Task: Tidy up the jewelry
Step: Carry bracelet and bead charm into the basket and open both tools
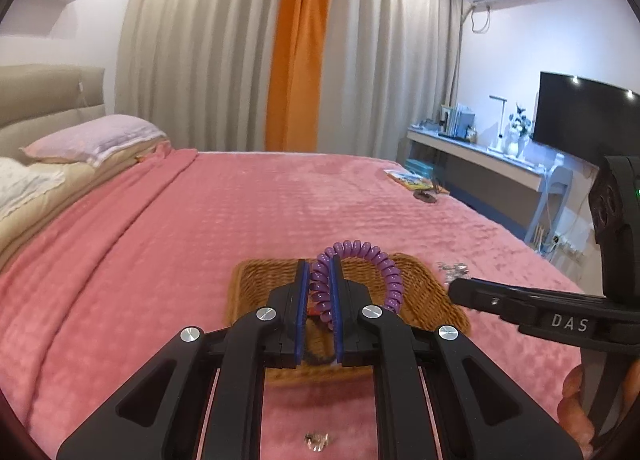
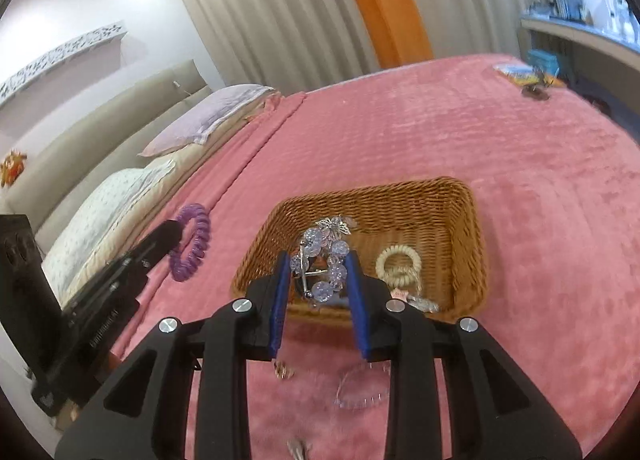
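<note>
Left gripper [image 1: 320, 272] clamped on purple spiral coil bracelet [image 1: 356, 260], held above rectangular woven wicker basket [image 2: 468, 220] on pink plush bedspread [image 1: 160, 244]. Right gripper [image 2: 318, 272] closed around clear crystal bead bracelet with silver leaf charm [image 2: 324, 256], held over basket's near edge. Inside basket: cream coil ring [image 2: 398, 260]. Small silver pieces [image 2: 284, 372] and clear hair comb [image 2: 360, 388] lying loose on bedspread, just in front of basket.

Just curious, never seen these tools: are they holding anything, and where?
Left gripper pinches the purple coil hair tie by one side. Right gripper clamps the clear bead bracelet across its sides.
</note>
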`<state>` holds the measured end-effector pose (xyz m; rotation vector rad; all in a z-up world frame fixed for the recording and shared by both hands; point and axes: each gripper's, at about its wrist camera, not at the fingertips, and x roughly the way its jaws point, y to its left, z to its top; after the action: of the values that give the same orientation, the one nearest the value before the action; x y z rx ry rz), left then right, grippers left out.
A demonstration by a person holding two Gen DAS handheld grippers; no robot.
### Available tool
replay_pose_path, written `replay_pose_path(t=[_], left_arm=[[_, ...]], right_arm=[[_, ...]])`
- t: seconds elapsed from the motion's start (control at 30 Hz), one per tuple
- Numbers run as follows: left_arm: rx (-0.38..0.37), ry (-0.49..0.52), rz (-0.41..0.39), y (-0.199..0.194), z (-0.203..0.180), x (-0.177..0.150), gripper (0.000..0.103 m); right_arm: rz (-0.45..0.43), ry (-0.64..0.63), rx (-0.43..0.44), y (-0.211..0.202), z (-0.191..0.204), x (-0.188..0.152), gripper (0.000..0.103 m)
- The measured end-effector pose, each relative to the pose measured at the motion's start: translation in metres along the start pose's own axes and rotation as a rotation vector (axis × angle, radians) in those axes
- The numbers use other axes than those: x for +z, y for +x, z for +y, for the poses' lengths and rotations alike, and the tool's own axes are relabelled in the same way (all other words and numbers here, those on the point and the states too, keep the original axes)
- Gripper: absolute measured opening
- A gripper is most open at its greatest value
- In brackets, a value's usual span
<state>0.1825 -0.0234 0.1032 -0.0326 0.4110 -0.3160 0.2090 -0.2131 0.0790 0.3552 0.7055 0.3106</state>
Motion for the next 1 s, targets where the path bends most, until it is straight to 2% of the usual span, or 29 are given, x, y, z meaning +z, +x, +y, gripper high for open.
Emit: replay_pose_path(t=[0.27,0.47,0.63,0.67,0.7,0.73,0.77,0.8,1.0], left_arm=[[-0.029,-0.079,0.111,0.086,0.012,-0.026,0.009],[-0.032,-0.098,0.176,0.115,0.024,-0.043,0.009],[-0.024,-0.093,0.182,0.116,0.025,-0.044,0.009],[-0.031,-0.097,0.177,0.114,0.026,-0.043,0.014],[-0.034,-0.100,0.175,0.112,0.026,-0.043,0.028],[-0.036,-0.104,0.165,0.109,0.026,-0.042,0.032],[-0.034,-0.103,0.152,0.104,0.026,-0.040,0.033],[-0.035,-0.101,0.146,0.100,0.026,-0.039,0.033],[-0.101,-0.160,0.111,0.061,0.030,-0.027,0.033]], right_arm=[[0.023,-0.008,-0.102,0.075,-0.028,-0.003,0.025],[0.069,-0.046,-0.173,0.108,-0.039,-0.010,0.025],[0.074,-0.039,-0.190,0.112,-0.044,-0.012,0.027],[0.071,-0.039,-0.188,0.110,-0.044,-0.012,0.029],[0.062,-0.038,-0.182,0.107,-0.044,-0.011,0.034],[0.055,-0.038,-0.185,0.105,-0.044,-0.011,0.038],[0.038,-0.044,-0.189,0.099,-0.042,-0.011,0.044],[0.025,-0.052,-0.189,0.095,-0.040,-0.011,0.045],[-0.009,-0.084,-0.156,0.059,-0.026,-0.021,0.045]])
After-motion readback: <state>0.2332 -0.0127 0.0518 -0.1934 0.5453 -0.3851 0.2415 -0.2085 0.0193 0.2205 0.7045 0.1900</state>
